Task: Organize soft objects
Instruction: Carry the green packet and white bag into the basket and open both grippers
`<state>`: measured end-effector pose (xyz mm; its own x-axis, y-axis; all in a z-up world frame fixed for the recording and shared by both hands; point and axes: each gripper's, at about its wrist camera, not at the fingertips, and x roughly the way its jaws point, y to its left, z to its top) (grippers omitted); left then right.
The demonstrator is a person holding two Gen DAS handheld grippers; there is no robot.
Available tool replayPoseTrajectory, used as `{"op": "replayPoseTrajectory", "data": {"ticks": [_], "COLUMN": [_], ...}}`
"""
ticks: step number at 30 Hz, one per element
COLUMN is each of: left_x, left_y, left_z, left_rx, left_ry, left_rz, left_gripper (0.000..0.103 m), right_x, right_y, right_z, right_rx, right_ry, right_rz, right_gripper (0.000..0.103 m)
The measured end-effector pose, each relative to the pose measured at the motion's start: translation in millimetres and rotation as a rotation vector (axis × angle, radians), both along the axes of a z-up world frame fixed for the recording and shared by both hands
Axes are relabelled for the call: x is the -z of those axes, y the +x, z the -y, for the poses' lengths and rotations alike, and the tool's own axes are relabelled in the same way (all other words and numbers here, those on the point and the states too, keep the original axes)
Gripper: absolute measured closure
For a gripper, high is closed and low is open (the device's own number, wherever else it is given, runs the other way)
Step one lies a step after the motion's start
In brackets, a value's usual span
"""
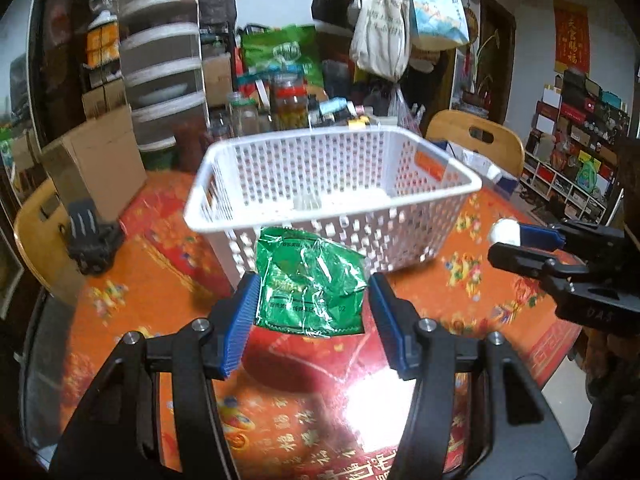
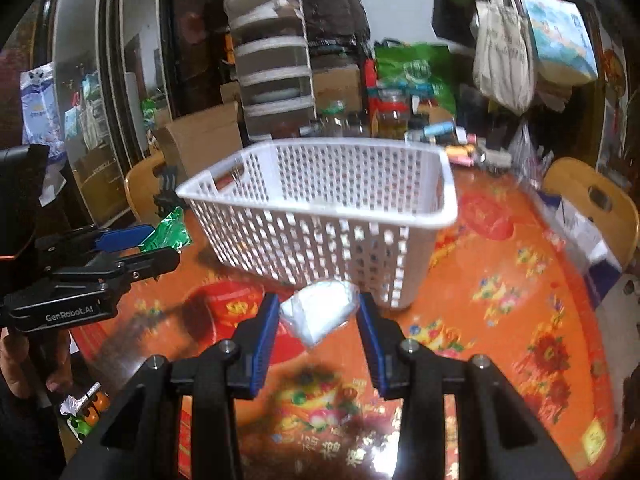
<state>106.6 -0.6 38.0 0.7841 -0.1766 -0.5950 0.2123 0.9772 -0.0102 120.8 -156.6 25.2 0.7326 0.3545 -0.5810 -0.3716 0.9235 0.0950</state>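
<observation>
My left tool [image 1: 312, 300] is closed on a green packet [image 1: 310, 284], its blue pads pressing the packet's two sides, and it hangs clear of the worktop [image 1: 480, 280] just in front of the white basket [image 1: 332, 184]. My right tool [image 2: 318, 316] is closed narrow on a white pack [image 2: 318, 312], likewise off the worktop and close to the basket's near corner.

As I judge it, the step is to carry both over the rim and drop them inside. To do it well I would bring each tool above the rim before going forward, since both loads now sit below rim level and would snag the perforated wall. The packet is crinkly and slack, so I would keep the squeeze steady and not swing it. I would release low inside the basket, one tool at a time, keeping the two tools apart so they do not knock over the opening.

Count: one basket, with something pale on its floor that I cannot make out; one green packet; one white pack; two tools. By the person's hand [image 2: 24, 364], at the edge of the right view, lies one more small foil-and-orange item [image 2: 84, 408], too blurred to name.
</observation>
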Motion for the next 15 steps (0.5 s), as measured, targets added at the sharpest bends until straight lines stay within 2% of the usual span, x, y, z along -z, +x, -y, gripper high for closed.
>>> {"op": "replayPoseTrajectory", "data": {"ticks": [8,12,15], "left_x": [-59.4,-82.9,-91.7], "left_y": [15.9,45.9,81.1], "left_z": [-8.8,-3.8,-3.4], "left_rx": [-0.004,-0.005,-0.012], "left_ry": [-0.011,0.002,-0.019], "left_rz": [0.065,0.069,0.031], "left_gripper": [0.05,0.05,0.05], "right_x": [-50.7,-67.0,-69.5], "right_y": [13.1,47.0,78.4], "right_z": [-3.3,-6.2,-8.8], "right_rx": [-0.006,0.001,0.006], "right_ry": [-0.026,-0.035,-0.046], "right_rz": [0.083,0.069,0.034], "right_gripper": [0.064,0.064,0.064]}}
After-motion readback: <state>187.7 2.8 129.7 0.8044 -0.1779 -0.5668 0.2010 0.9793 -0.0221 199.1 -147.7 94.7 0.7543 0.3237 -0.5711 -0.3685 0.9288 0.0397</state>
